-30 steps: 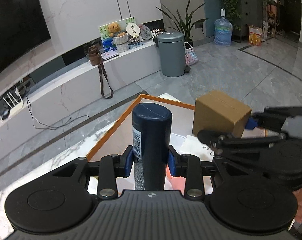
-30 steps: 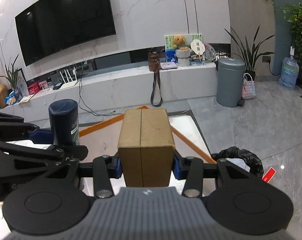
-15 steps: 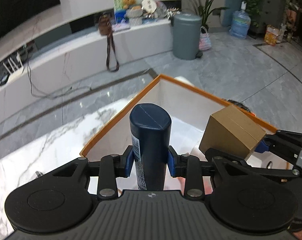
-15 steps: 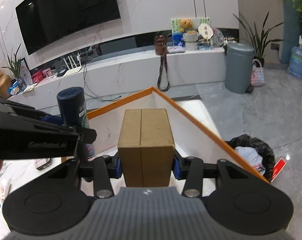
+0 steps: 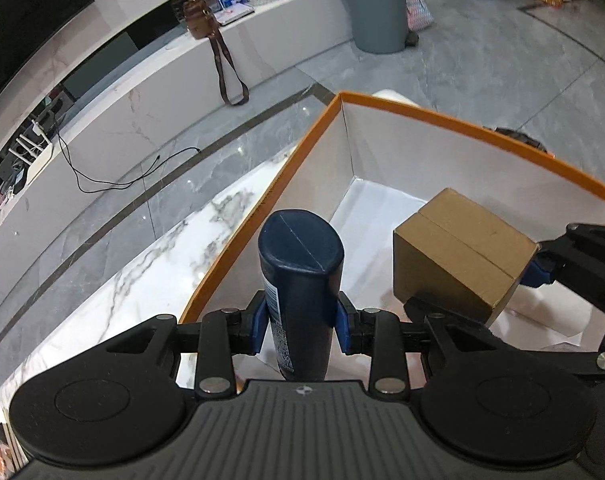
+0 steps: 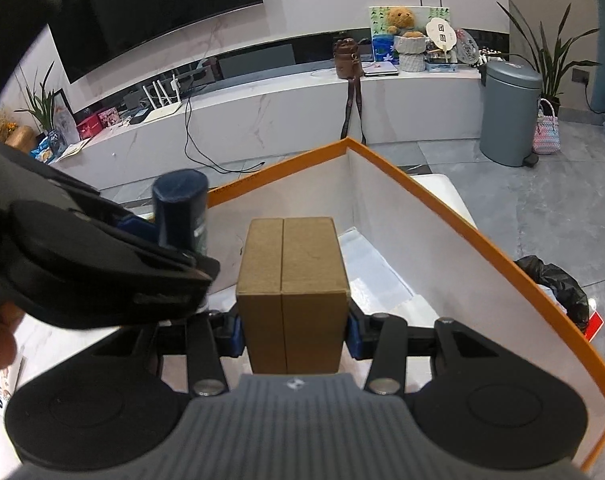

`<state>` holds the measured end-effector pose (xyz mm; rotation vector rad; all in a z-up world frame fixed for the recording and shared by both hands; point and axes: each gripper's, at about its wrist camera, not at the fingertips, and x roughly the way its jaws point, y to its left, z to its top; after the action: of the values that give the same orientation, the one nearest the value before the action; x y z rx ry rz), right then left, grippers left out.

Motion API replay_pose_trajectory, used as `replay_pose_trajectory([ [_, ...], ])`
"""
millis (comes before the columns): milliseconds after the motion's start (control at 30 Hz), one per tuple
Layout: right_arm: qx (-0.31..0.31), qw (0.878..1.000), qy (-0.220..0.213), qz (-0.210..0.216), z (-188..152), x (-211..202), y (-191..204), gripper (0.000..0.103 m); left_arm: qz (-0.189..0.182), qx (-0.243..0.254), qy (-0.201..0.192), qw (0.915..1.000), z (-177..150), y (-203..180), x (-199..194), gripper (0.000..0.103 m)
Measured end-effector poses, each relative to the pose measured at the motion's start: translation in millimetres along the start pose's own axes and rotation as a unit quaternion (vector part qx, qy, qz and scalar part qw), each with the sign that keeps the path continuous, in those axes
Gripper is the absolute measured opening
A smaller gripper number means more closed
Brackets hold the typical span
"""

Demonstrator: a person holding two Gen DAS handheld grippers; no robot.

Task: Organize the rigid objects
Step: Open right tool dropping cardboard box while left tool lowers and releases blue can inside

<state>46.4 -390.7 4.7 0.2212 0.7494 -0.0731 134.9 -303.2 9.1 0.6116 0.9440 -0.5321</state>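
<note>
Two loads crowd the orange-rimmed box (image 5: 478, 130): the left gripper (image 5: 301, 322) pinching a dark blue bottle (image 5: 300, 280) and the right gripper (image 6: 293, 330) pinching a cardboard carton (image 6: 293, 292) could collide or clip the rim near its far corner.

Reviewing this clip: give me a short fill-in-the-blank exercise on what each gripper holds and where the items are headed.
1. The left gripper is shut on a dark blue ____.
2. The right gripper is shut on a brown ____ box.
3. Both items hang over a big white box with an ____ rim.

Missing words: bottle; cardboard; orange.
</note>
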Motion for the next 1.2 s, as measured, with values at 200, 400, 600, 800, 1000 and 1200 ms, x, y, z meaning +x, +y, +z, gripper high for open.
replay_pose_trajectory([
  [200, -0.001, 1.000, 0.016, -0.002, 5, 11, -6, 0.045, -0.007, -0.005, 0.014, 0.9999, 8, 2, 16, 0.038],
  [400, 0.025, 0.999, 0.009, -0.022, 13, 17, -11, 0.057, -0.019, -0.056, 0.012, 0.9982, 16, 16, 27, 0.053],
  [600, 0.041, 0.999, 0.016, -0.029, 13, 21, -19, 0.064, -0.017, -0.044, 0.000, 0.9989, 20, 15, 22, 0.060],
  [800, 0.045, 0.998, 0.007, -0.045, 12, 14, -17, 0.067, -0.029, -0.060, -0.016, 0.9976, 21, 17, 17, 0.060],
  [1000, 0.046, 0.998, 0.003, -0.043, 15, 9, -17, 0.068, -0.028, -0.064, -0.020, 0.9973, 22, 18, 11, 0.062],
  [1200, 0.040, 0.998, -0.002, -0.039, 19, 5, -14, 0.068, -0.021, -0.066, -0.024, 0.9974, 20, 22, 2, 0.064],
])
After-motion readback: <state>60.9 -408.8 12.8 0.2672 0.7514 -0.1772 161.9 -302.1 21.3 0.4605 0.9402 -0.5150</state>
